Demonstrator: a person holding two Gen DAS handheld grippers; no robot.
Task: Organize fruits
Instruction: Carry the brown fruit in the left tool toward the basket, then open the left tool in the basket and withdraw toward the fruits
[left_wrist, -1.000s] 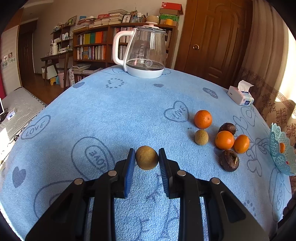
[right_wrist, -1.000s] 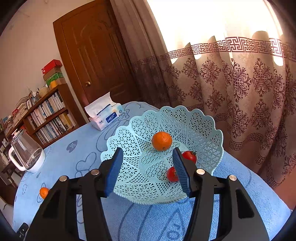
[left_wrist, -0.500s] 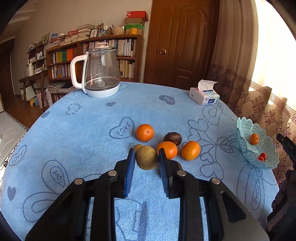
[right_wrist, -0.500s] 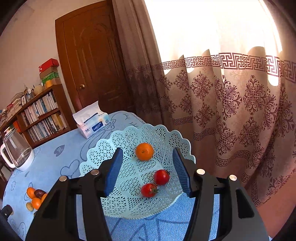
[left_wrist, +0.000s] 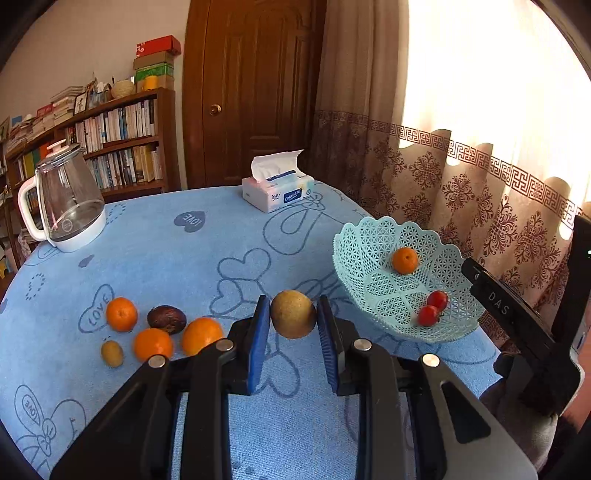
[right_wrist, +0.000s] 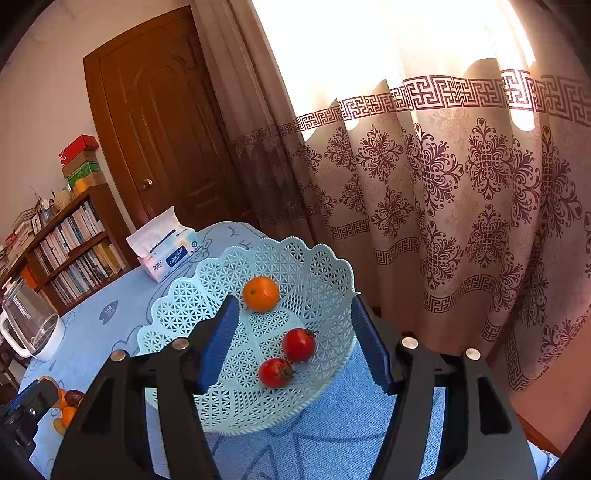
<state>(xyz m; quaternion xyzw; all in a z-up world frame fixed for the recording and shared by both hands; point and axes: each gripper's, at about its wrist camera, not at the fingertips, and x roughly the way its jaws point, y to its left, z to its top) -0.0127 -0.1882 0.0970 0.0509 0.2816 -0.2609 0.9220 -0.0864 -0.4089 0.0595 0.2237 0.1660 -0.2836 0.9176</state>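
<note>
left gripper (left_wrist: 292, 326): clenched on brown-yellow fruit (left_wrist: 293, 314), lifted off the tabletop (left_wrist: 184, 258), beside basket (left_wrist: 369, 273) | right gripper (right_wrist: 293, 343): jaws opening, nothing gripped, above basket holding orange (right_wrist: 260, 294), two tomatoes (right_wrist: 298, 344)

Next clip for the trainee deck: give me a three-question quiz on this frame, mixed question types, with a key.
1. True or false: the left gripper holds a round yellow-brown fruit between its blue fingers.
2. How many red cherry tomatoes lie in the pale blue lattice plastic basket?
3. Multiple choice: beside the tomatoes, the basket holds A) a dark brown fruit, B) a small orange mandarin, C) a tissue pack.

Key: 1 true; 2 two; 3 B.
</note>
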